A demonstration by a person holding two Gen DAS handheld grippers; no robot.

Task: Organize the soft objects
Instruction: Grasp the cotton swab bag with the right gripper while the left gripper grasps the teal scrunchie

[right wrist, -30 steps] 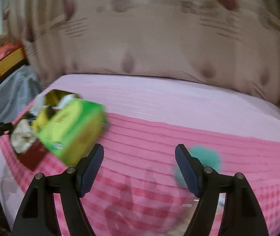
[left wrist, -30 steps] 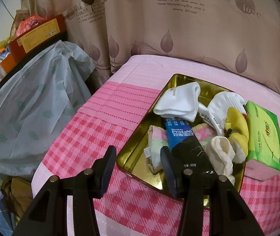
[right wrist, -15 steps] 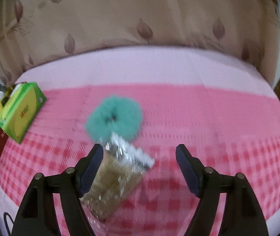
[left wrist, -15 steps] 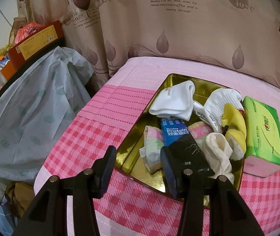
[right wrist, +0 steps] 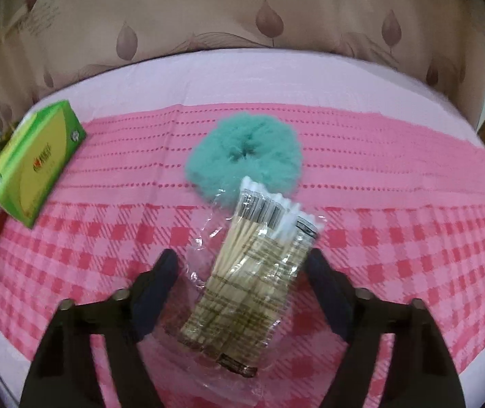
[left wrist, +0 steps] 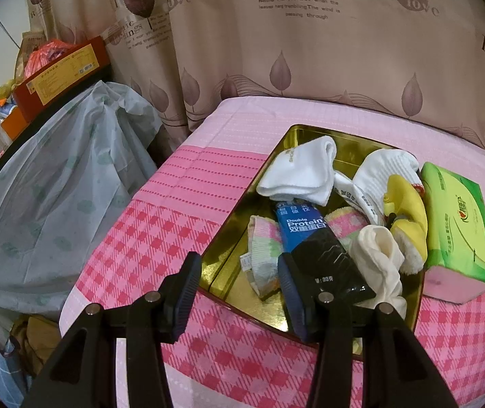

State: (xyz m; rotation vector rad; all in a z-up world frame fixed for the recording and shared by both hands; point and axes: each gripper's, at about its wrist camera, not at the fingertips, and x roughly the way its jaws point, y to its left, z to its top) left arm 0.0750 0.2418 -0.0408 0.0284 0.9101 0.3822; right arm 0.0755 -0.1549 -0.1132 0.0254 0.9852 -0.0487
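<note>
In the left wrist view a gold tin tray (left wrist: 239, 217) on the pink checked cloth holds white socks (left wrist: 298, 173), a cream sock (left wrist: 378, 258), a yellow plush (left wrist: 405, 200), a striped cloth (left wrist: 261, 248) and a blue-black Protein packet (left wrist: 317, 248). My left gripper (left wrist: 239, 295) is open and empty over the tray's near edge. In the right wrist view a teal fluffy scrunchie (right wrist: 242, 156) lies on the cloth, with a clear bag of cotton swabs (right wrist: 252, 272) partly over it. My right gripper (right wrist: 242, 285) is open, with its fingers either side of the bag.
A green tissue pack (left wrist: 456, 221) lies at the tray's right side and shows at the left of the right wrist view (right wrist: 31, 163). A plastic-covered heap (left wrist: 48, 183) stands left of the table. A leaf-print curtain (left wrist: 310, 51) hangs behind.
The right gripper has swung right from the tissue pack and come down over the swab bag and scrunchie. The left gripper has drifted back a little from the tray.
</note>
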